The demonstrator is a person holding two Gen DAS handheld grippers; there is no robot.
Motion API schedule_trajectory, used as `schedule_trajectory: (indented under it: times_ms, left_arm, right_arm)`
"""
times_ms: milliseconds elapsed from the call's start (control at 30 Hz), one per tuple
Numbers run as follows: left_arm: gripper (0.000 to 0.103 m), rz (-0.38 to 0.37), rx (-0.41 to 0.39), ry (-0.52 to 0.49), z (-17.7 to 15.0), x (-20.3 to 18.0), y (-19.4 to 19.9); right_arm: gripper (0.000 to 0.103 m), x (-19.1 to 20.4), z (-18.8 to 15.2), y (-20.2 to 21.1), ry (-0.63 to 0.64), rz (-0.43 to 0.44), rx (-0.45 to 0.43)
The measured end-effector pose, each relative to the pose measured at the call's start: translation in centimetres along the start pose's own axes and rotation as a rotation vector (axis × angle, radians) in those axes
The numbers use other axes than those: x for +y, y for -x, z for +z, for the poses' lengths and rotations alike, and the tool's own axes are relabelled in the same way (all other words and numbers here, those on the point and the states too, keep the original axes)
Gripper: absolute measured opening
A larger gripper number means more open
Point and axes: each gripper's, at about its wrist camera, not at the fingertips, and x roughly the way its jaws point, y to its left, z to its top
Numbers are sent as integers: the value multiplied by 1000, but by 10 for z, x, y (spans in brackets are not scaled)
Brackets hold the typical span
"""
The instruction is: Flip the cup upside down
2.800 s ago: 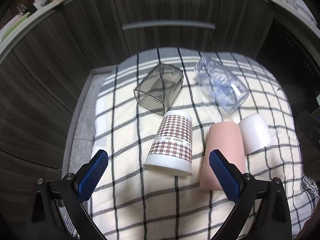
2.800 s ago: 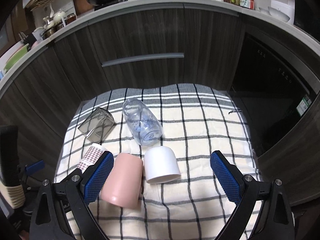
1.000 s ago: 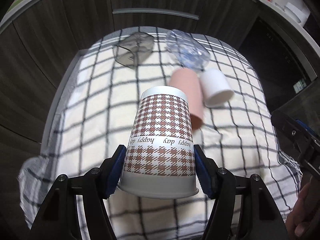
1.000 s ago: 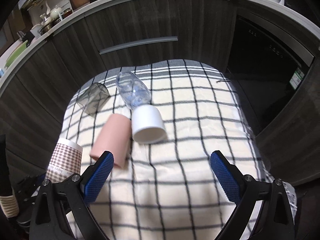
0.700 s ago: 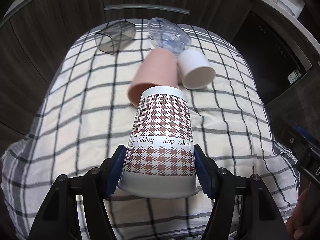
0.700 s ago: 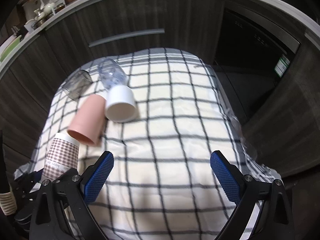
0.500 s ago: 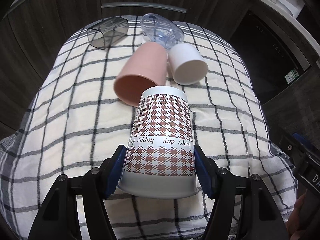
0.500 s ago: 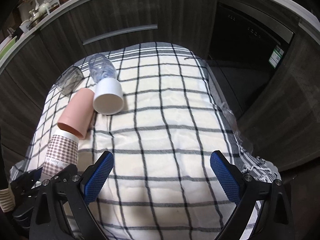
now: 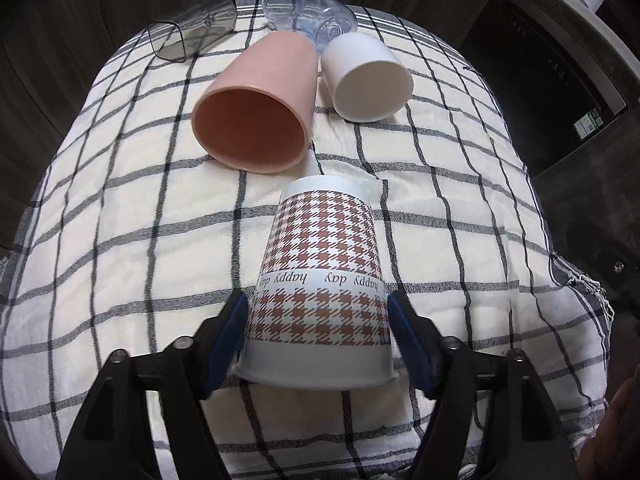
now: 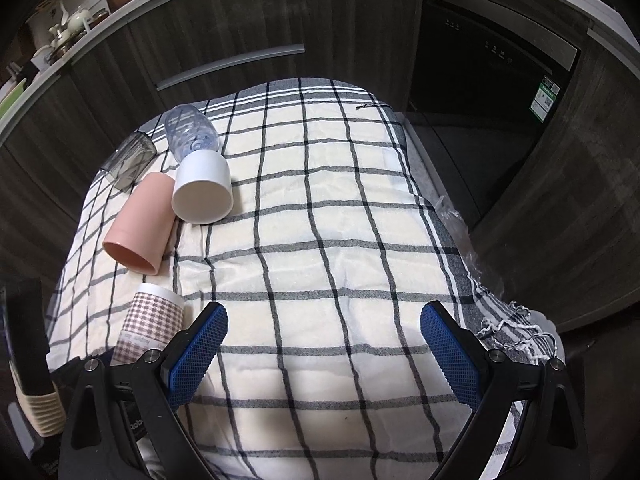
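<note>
While left fingers (image 9: 236, 328) clamp the houndstooth cup (image 9: 322, 280), a pink cup (image 9: 256, 108) lies just beyond; right fingers (image 10: 448, 354) gape empty.

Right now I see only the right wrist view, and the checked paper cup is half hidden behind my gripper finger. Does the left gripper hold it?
Observer: Yes. The left gripper is shut on the checked cup, pads on its sides near the wide rim.
Operator: Which end points away from that camera?
Observer: The narrow closed base; the "happy day" print reads upside down.
Operator: Is the pink cup empty?
Observer: Yes, the pink cup turns its open mouth to the left camera; nothing is inside.
</note>
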Motion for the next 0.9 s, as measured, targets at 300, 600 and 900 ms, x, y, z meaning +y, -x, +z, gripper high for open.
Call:
schedule_trajectory:
  times_ms: [300, 600, 900]
  left_arm:
    - [86, -2, -71, -9, -1, 10, 43]
    - [87, 67, -192, 43, 0, 47, 87]
    - [87, 117, -278, 99, 4, 93, 102]
  right_arm:
    - [97, 19, 10, 19, 31, 18, -27]
    - [97, 66, 22, 21, 96, 58, -8]
    - [97, 118, 26, 7, 191, 59, 63]
